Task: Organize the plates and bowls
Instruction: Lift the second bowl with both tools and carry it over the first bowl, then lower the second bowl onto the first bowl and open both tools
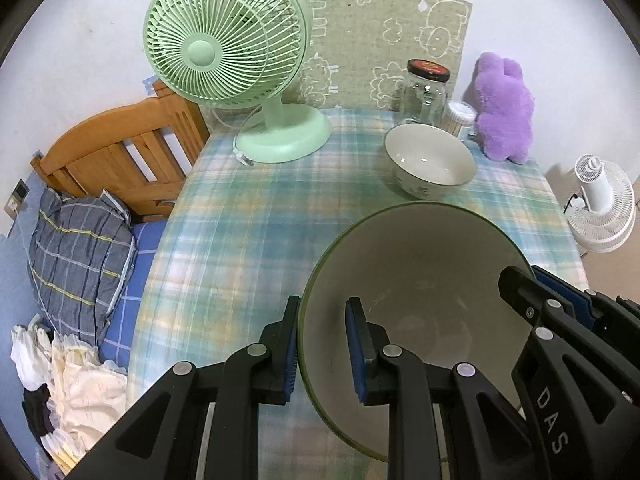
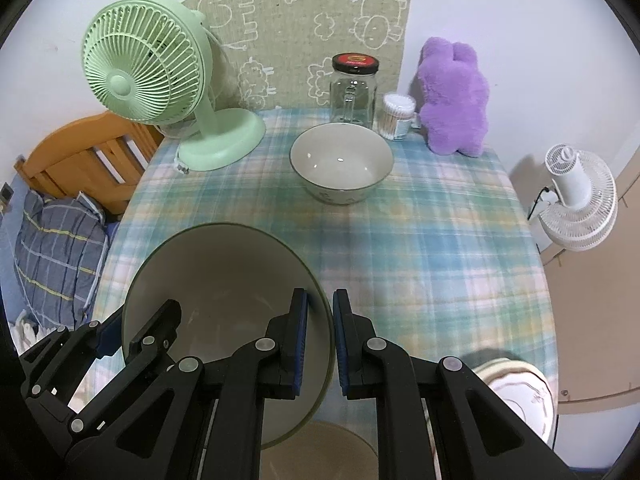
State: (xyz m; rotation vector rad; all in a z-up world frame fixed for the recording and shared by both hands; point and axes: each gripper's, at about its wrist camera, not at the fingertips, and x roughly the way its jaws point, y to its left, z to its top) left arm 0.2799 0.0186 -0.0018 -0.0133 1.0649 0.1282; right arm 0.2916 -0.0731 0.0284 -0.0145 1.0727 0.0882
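Note:
A large cream bowl with a green rim [image 1: 424,280] [image 2: 224,280] is held tilted above the checked tablecloth. My left gripper [image 1: 326,350] straddles its left rim, one finger outside and one inside. My right gripper [image 2: 320,346] straddles its right rim the same way. Each gripper also shows in the other's view. A smaller cream bowl with a flower pattern [image 1: 430,160] [image 2: 342,162] stands upright at the far side of the table. A white plate [image 2: 524,396] lies at the near right, and a tan dish [image 2: 320,456] lies below the held bowl.
A green desk fan [image 1: 228,52] [image 2: 156,80] stands far left. A glass jar [image 2: 354,88], a cotton swab tub [image 2: 398,114] and a purple plush toy [image 2: 454,100] line the back. A wooden bed frame [image 1: 120,152] is left; a white fan [image 2: 580,200] is right.

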